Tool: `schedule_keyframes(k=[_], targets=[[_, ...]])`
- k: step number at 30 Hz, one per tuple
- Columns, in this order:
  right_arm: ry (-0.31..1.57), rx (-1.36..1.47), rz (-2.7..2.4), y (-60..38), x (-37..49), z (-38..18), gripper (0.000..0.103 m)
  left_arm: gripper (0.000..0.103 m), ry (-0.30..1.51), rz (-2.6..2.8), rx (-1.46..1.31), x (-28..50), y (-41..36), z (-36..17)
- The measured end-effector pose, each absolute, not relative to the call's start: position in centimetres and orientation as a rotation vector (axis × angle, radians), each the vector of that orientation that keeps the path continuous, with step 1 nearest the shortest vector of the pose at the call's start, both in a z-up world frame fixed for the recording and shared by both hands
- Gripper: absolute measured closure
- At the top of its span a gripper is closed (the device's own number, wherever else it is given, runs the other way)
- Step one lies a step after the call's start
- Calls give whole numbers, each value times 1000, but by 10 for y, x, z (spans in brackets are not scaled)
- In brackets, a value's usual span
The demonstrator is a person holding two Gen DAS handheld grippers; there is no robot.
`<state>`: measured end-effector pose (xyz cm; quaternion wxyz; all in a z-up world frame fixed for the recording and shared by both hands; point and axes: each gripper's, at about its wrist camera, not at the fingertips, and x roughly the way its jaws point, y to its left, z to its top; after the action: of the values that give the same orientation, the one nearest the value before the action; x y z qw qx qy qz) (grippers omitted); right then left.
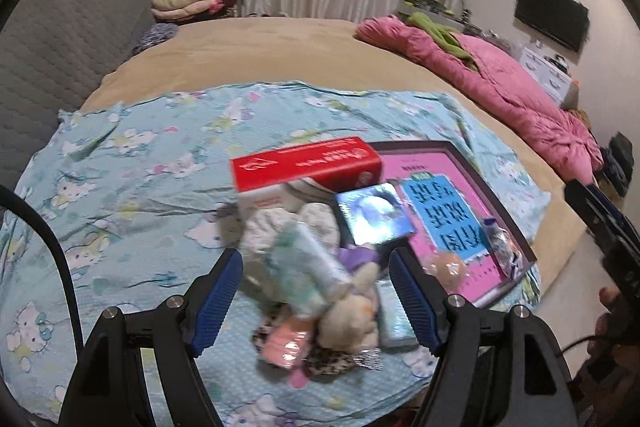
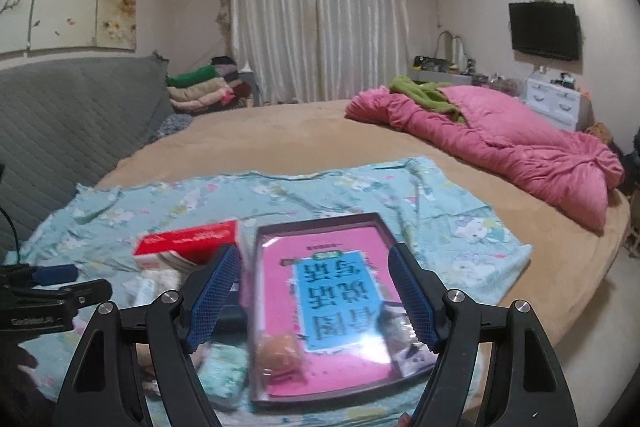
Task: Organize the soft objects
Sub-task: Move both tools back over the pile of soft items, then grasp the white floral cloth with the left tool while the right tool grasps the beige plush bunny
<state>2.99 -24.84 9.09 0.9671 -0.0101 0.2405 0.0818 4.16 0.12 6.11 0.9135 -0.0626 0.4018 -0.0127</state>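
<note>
We see left claw wide over plush toy (blurred) | right claw wide above pink book | bed

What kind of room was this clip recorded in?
Most likely a home bedroom. A large bed with a tan cover fills the room, with a pink quilt bunched on it. A wall-mounted TV and white full-length curtains stand behind it.

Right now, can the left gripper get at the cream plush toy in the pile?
Probably yes. The left gripper is open with the cream plush toy between its fingers, though a pale tube lies partly over it.
</note>
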Motion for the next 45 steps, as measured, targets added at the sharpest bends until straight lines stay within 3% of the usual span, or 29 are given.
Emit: schedule_keyframes(k=[20, 45], targets=[[596, -63, 318, -178, 29, 76, 25, 28, 829, 48, -257, 38, 75, 38], [798, -183, 431, -113, 38, -8, 25, 25, 888, 17, -415, 71, 109, -20]])
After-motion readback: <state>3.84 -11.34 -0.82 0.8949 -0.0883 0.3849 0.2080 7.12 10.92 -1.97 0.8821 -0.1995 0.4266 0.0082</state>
